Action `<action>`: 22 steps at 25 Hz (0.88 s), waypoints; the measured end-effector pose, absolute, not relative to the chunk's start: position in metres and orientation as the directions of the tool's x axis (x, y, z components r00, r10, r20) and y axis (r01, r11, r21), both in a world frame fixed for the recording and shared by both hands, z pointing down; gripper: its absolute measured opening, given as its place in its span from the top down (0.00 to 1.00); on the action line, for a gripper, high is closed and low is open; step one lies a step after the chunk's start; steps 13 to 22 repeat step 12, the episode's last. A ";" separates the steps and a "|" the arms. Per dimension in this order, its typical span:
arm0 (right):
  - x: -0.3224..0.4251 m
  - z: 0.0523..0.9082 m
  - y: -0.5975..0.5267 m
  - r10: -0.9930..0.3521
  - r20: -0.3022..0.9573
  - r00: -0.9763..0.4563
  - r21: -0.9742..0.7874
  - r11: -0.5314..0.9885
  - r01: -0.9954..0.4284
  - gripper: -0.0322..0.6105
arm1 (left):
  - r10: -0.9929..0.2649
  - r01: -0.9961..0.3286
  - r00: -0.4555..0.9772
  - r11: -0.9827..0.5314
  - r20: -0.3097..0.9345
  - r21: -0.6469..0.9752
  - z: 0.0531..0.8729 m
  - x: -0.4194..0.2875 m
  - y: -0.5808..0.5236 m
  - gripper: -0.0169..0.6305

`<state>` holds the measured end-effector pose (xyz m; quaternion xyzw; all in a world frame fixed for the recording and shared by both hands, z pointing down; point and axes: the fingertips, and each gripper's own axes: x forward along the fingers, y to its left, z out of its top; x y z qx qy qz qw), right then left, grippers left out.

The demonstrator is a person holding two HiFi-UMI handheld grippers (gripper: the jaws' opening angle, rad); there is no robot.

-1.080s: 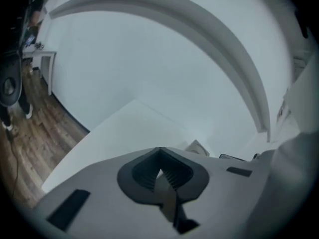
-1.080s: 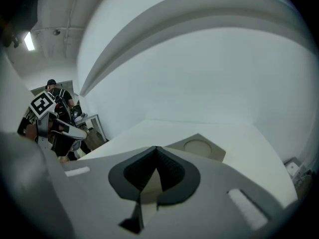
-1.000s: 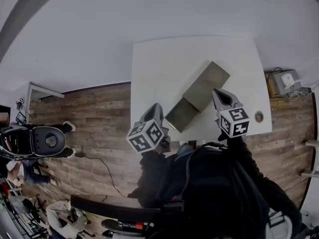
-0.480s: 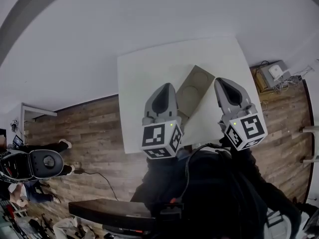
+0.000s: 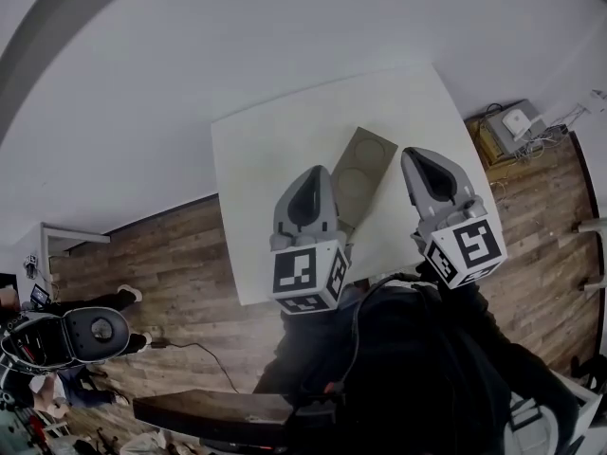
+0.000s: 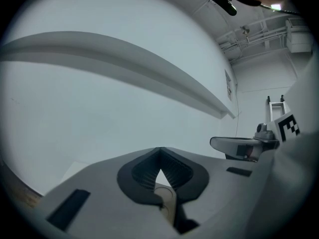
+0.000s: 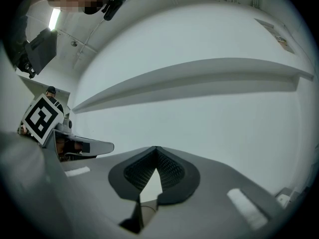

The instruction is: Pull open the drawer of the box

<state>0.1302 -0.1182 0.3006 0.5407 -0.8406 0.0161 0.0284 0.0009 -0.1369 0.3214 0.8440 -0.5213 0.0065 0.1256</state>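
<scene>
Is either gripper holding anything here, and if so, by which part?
Nothing is held. The left gripper and the right gripper both have their jaws together with nothing between them, and neither is on the box.

White table [image 5: 256, 159] by wall [image 5: 285, 45]; wooden floor [image 5: 171, 254]; cabled device [image 5: 517, 124] right of table

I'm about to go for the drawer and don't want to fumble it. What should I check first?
1. Left gripper empty: ok, jaws together on nothing.
2. Right gripper empty: ok, the same.
3. Jaws open for a grasp: not ok.
4. Box on the table: ok.
5. Drawer front in sight: cannot tell, the left gripper covers the box's near end.
6. Grippers down at the box: not ok, both held up above the table.
</scene>
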 end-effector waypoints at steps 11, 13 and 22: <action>0.130 0.300 -0.121 -0.908 0.061 -0.414 0.005 0.415 -0.910 0.96 | -0.879 -0.883 0.459 -0.435 0.131 0.177 0.316 0.000 -0.137 0.97; 0.130 0.300 -0.122 -0.908 0.061 -0.414 0.006 0.415 -0.910 0.96 | -0.879 -0.883 0.460 -0.436 0.130 0.177 0.316 0.000 -0.138 0.97; 0.130 0.300 -0.122 -0.908 0.061 -0.414 0.006 0.415 -0.910 0.96 | -0.879 -0.883 0.460 -0.436 0.130 0.177 0.316 0.000 -0.138 0.97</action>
